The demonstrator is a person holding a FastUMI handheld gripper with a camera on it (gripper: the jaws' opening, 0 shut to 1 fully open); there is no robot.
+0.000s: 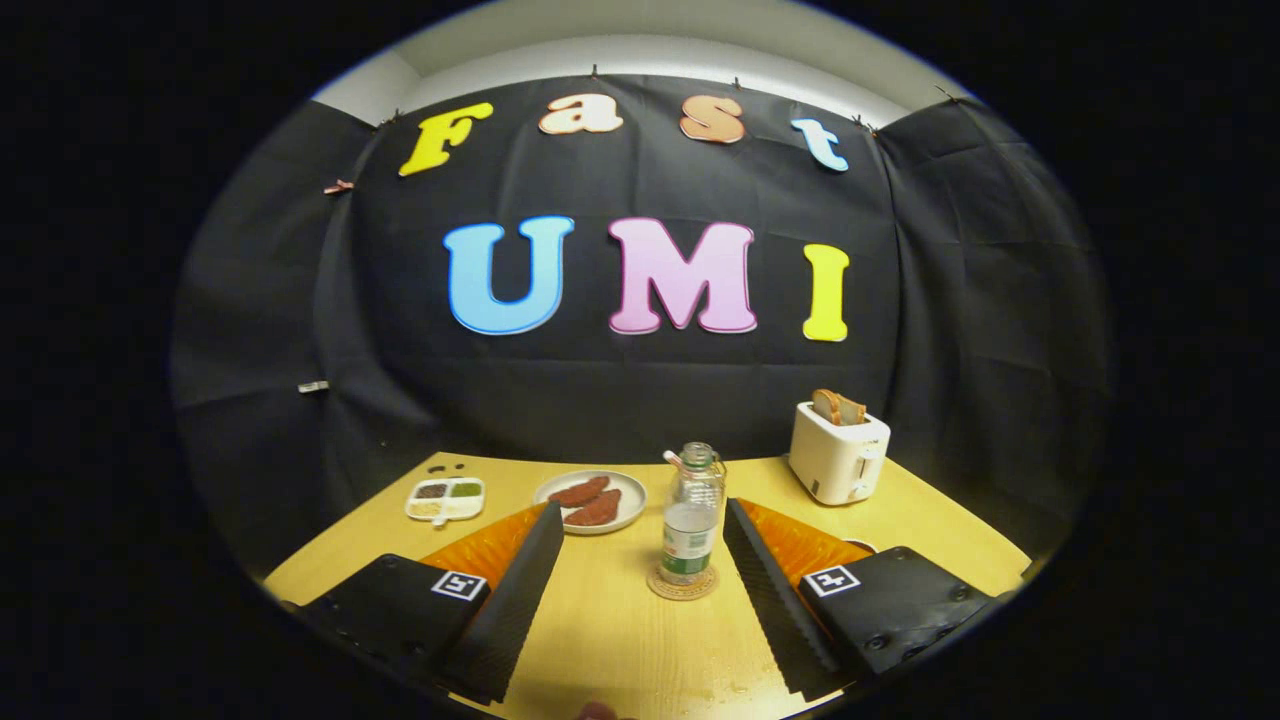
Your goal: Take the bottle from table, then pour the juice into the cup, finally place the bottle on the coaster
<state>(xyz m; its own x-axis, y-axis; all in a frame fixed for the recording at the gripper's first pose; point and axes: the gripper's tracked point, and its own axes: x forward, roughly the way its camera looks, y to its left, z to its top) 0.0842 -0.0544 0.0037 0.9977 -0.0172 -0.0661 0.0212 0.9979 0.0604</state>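
One bottle: a clear plastic bottle (691, 520) stands upright on the wooden table (620, 630), partly filled with a pale liquid, a green-and-white label round its lower half and a small cap at the top with a strap or loop hanging beside the neck.
Bottle's seat: it rests on a round woven coaster (683, 584), whose rim shows all round the base.
Bottle against the fingers: it stands between the two fingers and a little ahead of their tips, nearer the right finger than the left – touching neither.
Gripper: the gripper (640, 515) is spread wide, both fingers apart with bare table between them; nothing is held or pressed.
Cup: a thin curved rim (858, 545) peeks out just behind the right finger; whether it is the cup I cannot tell.
Plate: a round white plate (590, 502) with two reddish-brown pieces of food lies just beyond the left fingertip, to the bottle's left.
Small tray: a white divided dish (446, 499) with dark and green fillings in its compartments sits further left, near the table's far edge.
Toaster: a white toaster (838, 452) with a slice of bread (838, 407) sticking up from its slot stands at the back right, well apart from the bottle.
In the way: the plate is close to the left fingertip – the gap between fingers and bottle is open table.
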